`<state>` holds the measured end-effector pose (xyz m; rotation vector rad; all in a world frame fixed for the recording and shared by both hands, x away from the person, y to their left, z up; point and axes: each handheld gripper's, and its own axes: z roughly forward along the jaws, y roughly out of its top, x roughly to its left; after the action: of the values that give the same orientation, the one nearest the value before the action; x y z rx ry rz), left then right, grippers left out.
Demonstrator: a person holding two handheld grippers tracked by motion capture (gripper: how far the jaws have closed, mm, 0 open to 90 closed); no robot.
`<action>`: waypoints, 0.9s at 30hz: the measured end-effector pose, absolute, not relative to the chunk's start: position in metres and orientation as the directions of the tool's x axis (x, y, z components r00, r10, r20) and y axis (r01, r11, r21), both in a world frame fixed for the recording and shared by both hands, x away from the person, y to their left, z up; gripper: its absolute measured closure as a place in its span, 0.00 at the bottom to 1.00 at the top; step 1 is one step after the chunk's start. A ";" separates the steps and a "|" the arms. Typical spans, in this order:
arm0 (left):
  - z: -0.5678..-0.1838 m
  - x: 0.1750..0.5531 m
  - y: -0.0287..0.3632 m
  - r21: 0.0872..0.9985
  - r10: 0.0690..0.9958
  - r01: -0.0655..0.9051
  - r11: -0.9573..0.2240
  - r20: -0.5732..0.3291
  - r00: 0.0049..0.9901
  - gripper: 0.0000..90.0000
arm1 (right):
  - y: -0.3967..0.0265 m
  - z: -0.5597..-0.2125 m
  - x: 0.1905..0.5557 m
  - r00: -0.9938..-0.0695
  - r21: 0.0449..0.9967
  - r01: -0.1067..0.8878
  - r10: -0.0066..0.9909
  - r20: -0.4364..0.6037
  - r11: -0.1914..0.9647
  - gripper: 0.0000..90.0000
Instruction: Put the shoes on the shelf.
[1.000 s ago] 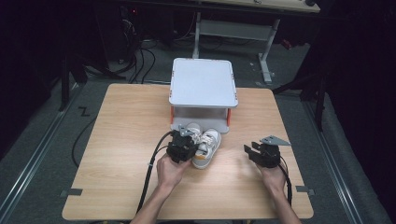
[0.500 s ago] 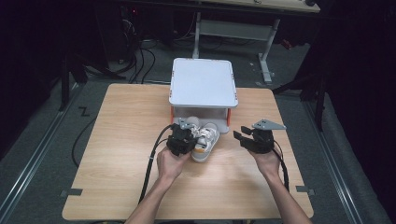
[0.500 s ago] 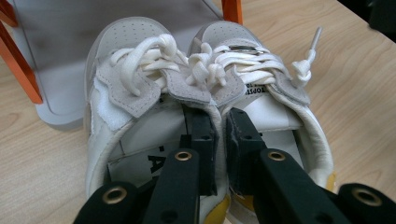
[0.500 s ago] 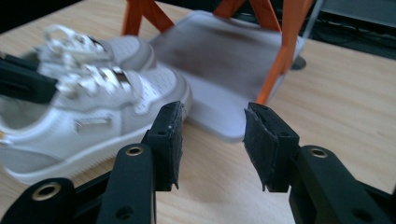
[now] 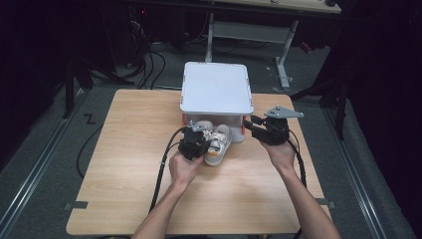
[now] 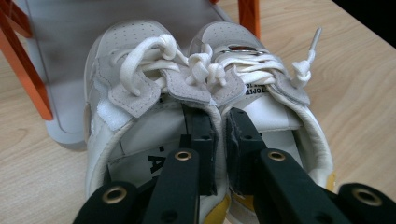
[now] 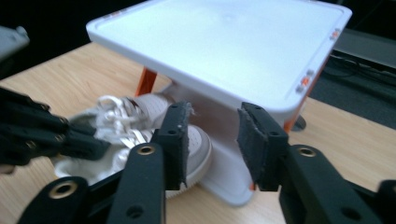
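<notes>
Your left gripper (image 6: 217, 140) has its jaws clamped on the touching inner collars of the pair of white shoes (image 5: 216, 142), whose toes sit under the white rack (image 5: 216, 88) on the tabletop (image 5: 124, 149). Your right gripper (image 7: 212, 140), jaws just narrowing with nothing between them, hovers beside the rack.

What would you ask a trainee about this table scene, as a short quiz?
1. True or false: the left gripper pinches the inner collars of the pair of white lace-up sneakers together.
2. The white plastic rack stands on legs of which colour? A orange, B blue, C green.
3. Where do the sneakers' toes point?

Key: 1 true; 2 A; 3 into the rack, beneath its top.
</notes>
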<state>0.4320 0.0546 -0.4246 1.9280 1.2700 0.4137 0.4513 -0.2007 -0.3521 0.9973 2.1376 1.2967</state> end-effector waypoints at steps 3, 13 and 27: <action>-0.427 0.437 0.053 0.755 0.889 0.625 -0.198 -0.129 0.438 0.92 | -0.195 -0.348 0.461 -0.639 0.893 0.349 0.769 0.005 0.284 0.74; -0.434 0.455 0.047 0.755 0.906 0.632 -0.175 -0.128 0.404 0.92 | -0.171 -0.344 0.496 -0.598 0.889 0.352 0.801 -0.026 0.292 0.77; -0.438 0.480 0.040 0.742 0.934 0.648 -0.172 -0.086 0.347 0.91 | -0.159 -0.353 0.528 -0.535 0.878 0.395 0.845 -0.020 0.271 0.69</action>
<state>0.4804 0.0398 -0.4376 1.9077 1.3815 0.5168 0.5278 -0.1589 -0.3525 1.1144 2.0538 1.2049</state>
